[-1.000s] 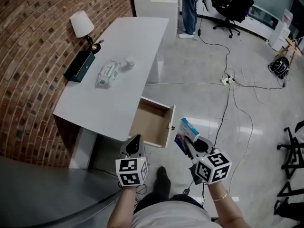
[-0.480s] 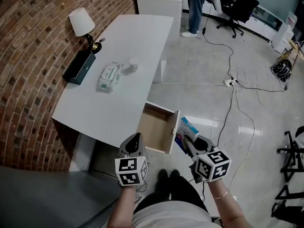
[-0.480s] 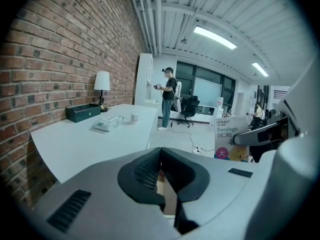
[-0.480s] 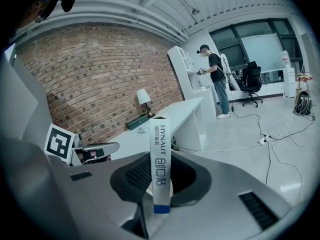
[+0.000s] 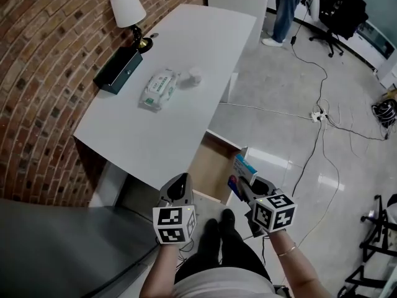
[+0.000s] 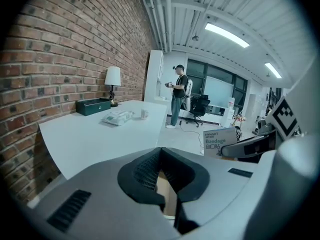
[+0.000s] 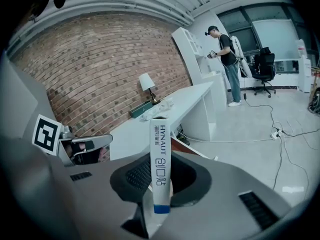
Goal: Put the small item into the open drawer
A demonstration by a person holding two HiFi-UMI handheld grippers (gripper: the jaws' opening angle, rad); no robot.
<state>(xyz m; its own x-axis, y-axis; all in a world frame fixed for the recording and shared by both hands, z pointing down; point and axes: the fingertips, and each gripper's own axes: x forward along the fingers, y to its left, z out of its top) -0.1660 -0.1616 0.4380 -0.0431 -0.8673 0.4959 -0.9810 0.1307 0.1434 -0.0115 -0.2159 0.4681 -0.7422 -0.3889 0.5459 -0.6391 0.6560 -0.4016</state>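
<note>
**Status: Box Gripped, Held at the Drawer Front**

We hold both forearms out from the bottom edge of the head view, side by side. Each gripper points forward and slopes downward toward the desk (image 5: 161, 117).

Left gripper (image 5: 180, 180): we see its two black pads meeting at their tips, with nothing between them. It hangs over the near edge of the desk, to the left of the open drawer (image 5: 212, 166). The marker cube faces the head camera.

Right gripper (image 5: 239, 185): its pads are pinching a bandage box (image 5: 244, 167) by the lower part. In the right gripper view the box stands upright on edge, with its narrow printed side toward the camera and a blue band at the bottom. A thin bracelet (image 5: 286, 251) sits on the right wrist.

Location of the box: it is in the air, just beside the front panel of the drawer, near that panel's right end. It is not inside the drawer. The wooden drawer floor shows bare.

On the desk, well apart from both grippers, we see a lamp (image 5: 128, 8), a dark case (image 5: 118, 70), a pack of wipes (image 5: 159, 89) and a small white cup (image 5: 195, 76).
</note>
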